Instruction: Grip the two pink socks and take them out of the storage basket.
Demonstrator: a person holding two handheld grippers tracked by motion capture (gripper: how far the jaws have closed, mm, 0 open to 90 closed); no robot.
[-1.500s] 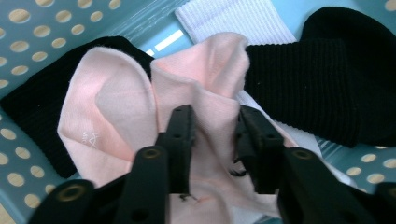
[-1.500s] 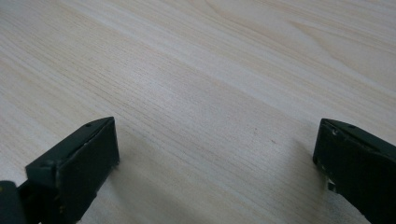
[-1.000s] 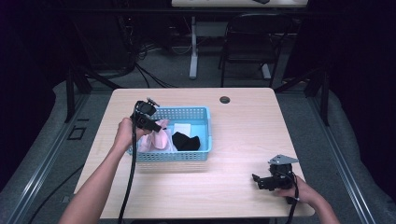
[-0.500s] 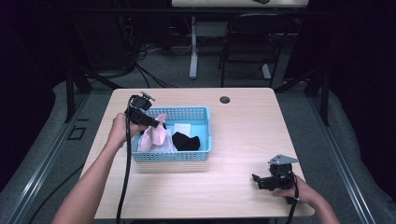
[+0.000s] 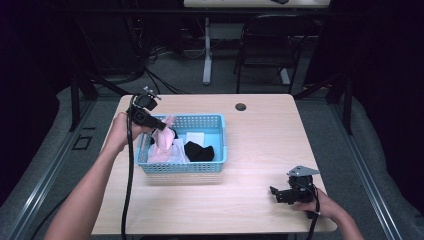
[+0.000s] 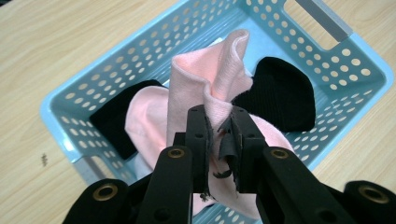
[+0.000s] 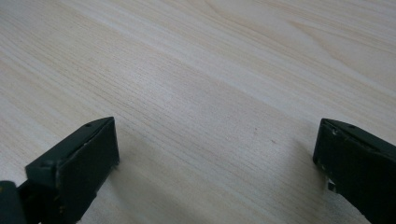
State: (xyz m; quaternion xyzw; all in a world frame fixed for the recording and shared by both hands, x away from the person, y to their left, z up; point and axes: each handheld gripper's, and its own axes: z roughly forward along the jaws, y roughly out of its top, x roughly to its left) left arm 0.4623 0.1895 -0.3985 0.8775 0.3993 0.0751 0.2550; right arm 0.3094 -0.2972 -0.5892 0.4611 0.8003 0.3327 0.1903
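So the room's dark, with cables on the floor and a chair [image 5: 265,45] back at 12 o'clock, and the pale wood surface [image 5: 260,150] is lit well enough to work on. A blue basket [image 5: 220,150] sits a bit toward 9 o'clock from its middle, keeping the laundry together: a black sock [image 5: 200,151], a white piece, some pink stuff. The left claw [image 6: 219,140] is clamped on a fold of the pink sock [image 6: 205,79] right above the basket, looks like to pull that one out. The right claw [image 7: 215,163] rests at 5 o'clock, jaws wide apart on nothing, probably waiting.
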